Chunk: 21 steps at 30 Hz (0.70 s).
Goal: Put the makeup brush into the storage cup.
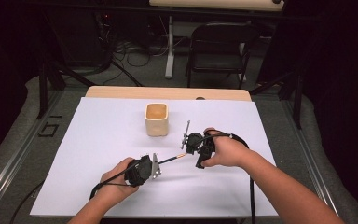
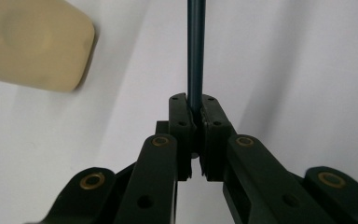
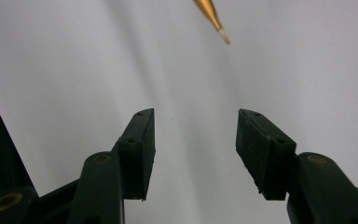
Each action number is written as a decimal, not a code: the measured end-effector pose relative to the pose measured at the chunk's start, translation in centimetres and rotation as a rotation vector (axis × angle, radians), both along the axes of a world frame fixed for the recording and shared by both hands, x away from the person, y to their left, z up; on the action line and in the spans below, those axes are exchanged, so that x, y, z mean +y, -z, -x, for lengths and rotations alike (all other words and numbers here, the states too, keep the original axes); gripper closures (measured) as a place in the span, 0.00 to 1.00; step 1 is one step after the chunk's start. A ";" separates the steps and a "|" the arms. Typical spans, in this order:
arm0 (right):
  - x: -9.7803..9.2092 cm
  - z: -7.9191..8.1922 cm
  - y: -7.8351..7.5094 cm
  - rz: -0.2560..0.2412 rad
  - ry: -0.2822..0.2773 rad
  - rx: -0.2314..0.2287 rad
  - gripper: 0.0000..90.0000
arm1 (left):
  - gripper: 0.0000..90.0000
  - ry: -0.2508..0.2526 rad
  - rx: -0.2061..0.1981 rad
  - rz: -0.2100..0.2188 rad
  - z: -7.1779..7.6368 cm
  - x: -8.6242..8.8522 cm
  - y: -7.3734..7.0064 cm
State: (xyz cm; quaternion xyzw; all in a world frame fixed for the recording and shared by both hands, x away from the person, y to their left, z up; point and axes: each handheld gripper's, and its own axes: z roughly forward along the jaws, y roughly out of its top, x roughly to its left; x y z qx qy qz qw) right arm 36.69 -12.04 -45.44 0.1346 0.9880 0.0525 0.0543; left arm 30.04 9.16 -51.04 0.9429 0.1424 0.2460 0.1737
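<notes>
Paintbrush (image 1: 171, 159): high view, handle pinched in left gripper (image 1: 155, 165), tip aimed toward right gripper (image 1: 192, 143), just short of it. Beige cup (image 1: 156, 119) stands beyond both grippers on white sheet (image 1: 102, 140).
Left gripper view: left gripper (image 2: 196, 116) jaws pressed onto dark handle, paintbrush (image 2: 196, 51) running straight ahead from fingers; cup (image 2: 32, 42) ahead-left.
Right gripper view: right gripper (image 3: 196, 135) jaws spread, nothing between; paintbrush (image 3: 213, 17) gold ferrule and pale tip ahead of fingers, slightly right.

Thin dark brush (image 1: 171, 159), gold-tipped, level.
</notes>
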 end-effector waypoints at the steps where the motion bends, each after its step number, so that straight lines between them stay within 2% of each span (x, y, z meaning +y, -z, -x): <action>1: -0.1 0.0 0.0 -0.008 0.001 -0.002 0.53 | 0.95 -0.012 0.012 0.016 -0.1 0.1 -0.1; 2: -0.2 0.0 -0.1 -0.012 0.009 -0.004 0.53 | 0.95 -0.012 0.012 0.016 -0.1 0.1 -0.1; 3: -0.3 0.0 -0.2 -0.013 0.006 -0.006 0.53 | 0.95 -0.027 0.027 0.034 -0.2 0.3 -0.2; 4: -0.4 0.0 -0.1 -0.023 0.010 -0.007 0.53 | 0.95 -0.052 0.047 0.071 -0.5 0.6 -0.3; 6: -0.5 0.0 -0.2 -0.031 0.010 -0.010 0.53 | 0.95 -0.064 0.055 0.084 -0.6 0.8 -0.4; 7: -0.5 0.0 -0.2 -0.033 0.004 -0.015 0.54 | 0.95 -0.086 0.068 0.114 -0.8 1.1 -0.6; 8: -0.6 0.1 -0.2 -0.031 0.010 -0.014 0.54 | 0.95 -0.086 0.068 0.114 -0.8 1.1 -0.6; 9: -0.6 0.1 -0.2 -0.038 0.010 -0.017 0.54 | 0.95 -0.105 0.078 0.151 -1.0 1.4 -0.6; 10: -0.6 0.1 -0.2 -0.038 0.010 -0.017 0.54 | 0.95 -0.105 0.078 0.151 -1.0 1.4 -0.6; 12: -0.7 0.1 -0.1 -0.041 0.011 -0.017 0.54 | 0.95 -0.114 0.104 0.190 -1.2 1.7 -0.6; 14: -0.7 0.1 0.0 -0.044 0.011 -0.016 0.54 | 0.95 -0.120 0.109 0.200 -1.3 1.8 -0.6; 17: -0.8 0.1 0.0 -0.043 0.013 -0.018 0.54 | 0.95 -0.143 0.157 0.276 -1.6 2.1 -0.4; 18: -0.8 0.1 0.0 -0.045 0.014 -0.016 0.54 | 0.95 -0.148 0.167 0.295 -1.6 2.2 -0.4; 19: -0.8 0.1 0.0 -0.045 0.014 -0.016 0.54 | 0.95 -0.148 0.167 0.295 -1.6 2.2 -0.4; 21: -0.9 0.2 0.2 -0.065 0.021 -0.021 0.54 | 0.95 -0.160 0.197 0.346 -1.9 2.6 -0.4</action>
